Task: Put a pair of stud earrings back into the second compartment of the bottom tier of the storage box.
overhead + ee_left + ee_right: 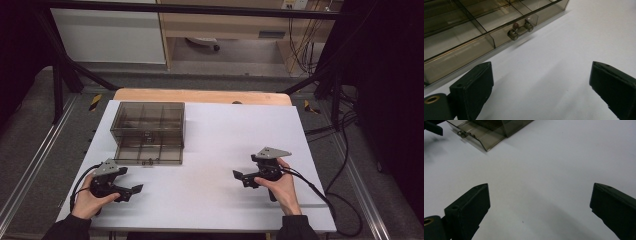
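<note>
A smoky see-through compartment box [147,125] stands at the back left of the white tabletop [225,145], its lower drawer [149,154] pulled out toward me. My left gripper [130,180] rests near the front left, just below the drawer, open and holding nothing. In the left gripper view the gripper [541,85] has its jaws wide apart, facing the drawer's small metal handle [520,29]. My right gripper [243,179] sits at the front right, pointing left, open and empty. In the right gripper view the gripper [540,205] points over bare white surface, with the box [491,130] at the upper left.
A wooden table edge [200,95] shows behind the white sheet. Black frame bars [60,75] stand at the back corners, and cables [345,200] trail off the right side. White surface stretches between the two grippers. The other gripper's jaw [432,127] shows top left in the right gripper view.
</note>
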The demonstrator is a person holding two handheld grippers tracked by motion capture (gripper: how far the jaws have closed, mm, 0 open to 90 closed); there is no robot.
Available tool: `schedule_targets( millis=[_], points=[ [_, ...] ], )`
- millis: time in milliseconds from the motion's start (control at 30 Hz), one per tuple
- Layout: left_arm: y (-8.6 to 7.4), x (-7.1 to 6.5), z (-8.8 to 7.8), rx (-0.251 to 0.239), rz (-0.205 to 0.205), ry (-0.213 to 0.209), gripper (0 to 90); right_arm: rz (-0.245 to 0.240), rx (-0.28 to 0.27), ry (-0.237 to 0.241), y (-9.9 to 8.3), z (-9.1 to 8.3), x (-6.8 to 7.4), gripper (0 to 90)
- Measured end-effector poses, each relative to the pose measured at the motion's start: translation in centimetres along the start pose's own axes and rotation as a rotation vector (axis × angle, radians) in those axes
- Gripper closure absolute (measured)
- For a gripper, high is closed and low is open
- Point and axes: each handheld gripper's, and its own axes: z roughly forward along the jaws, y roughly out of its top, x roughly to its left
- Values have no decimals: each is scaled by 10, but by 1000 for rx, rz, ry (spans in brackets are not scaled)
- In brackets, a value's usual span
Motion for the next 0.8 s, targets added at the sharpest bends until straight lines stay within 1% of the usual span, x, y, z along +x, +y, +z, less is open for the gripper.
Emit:
schedule_targets(
  millis=[133, 167, 233, 367, 467, 500, 600, 633, 800],
  points=[
    [0, 0, -1, -2, 0, 1, 49, 0, 7, -3, -12, -9, -8, 31],
    [0, 0, -1, -1, 1, 2, 49, 8, 14, -3, -15, -12, -10, 28],
    [0, 0, 0, 2, 2, 4, 49, 2, 25, -4, -21, -16, -13, 25],
    [0, 0, -1, 1, 2, 5, 49, 4, 25, -11, -32, -25, -18, 24],
    [0, -1, -1, -3, 3, 3, 49, 21, 36, -17, -39, -31, -22, 23],
    [0, -1, -1, -2, 4, 3, 49, 19, 33, -21, -41, -33, -24, 23],
    [0, -1, 0, 1, 7, 3, 49, 39, 35, -23, -47, -37, -27, 23],
    [0, -1, 0, 1, 7, 2, 49, 35, 35, -27, -48, -37, -28, 22],
    [1, -2, -1, 0, 8, 0, 49, 45, 48, -30, -52, -39, -31, 19]
  ],
)
